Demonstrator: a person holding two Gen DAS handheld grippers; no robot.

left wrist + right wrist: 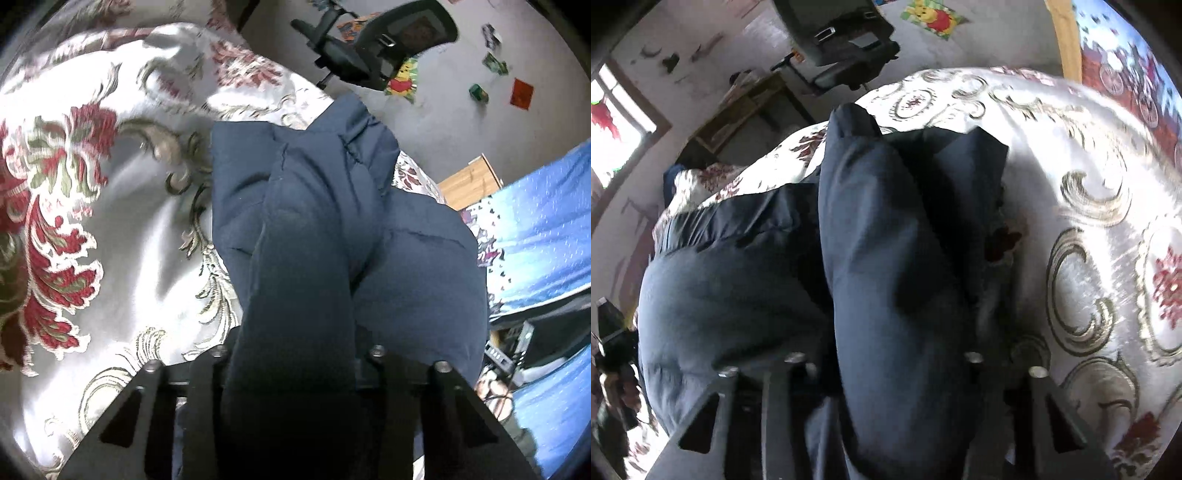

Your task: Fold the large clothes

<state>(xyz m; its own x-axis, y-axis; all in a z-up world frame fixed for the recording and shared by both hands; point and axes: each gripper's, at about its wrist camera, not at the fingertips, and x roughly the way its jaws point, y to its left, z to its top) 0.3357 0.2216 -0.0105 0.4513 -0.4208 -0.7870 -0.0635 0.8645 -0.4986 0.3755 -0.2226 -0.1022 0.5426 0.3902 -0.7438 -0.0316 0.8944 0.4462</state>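
The left gripper (pixel 291 369) and right gripper (pixel 882 373) are each clamped on the navy padded jacket (pixel 325 221), judged mid-fold; lowering onto the floral bedspread (pixel 110 221) is required next.

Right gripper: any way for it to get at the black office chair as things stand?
Probably not. The right gripper is shut on the puffy navy-blue garment over the floral white bedspread; the black office chair stands well beyond the bed's edge.

Black angular tool (pixel 291 373) frames with silver screw heads (pixel 973 357)
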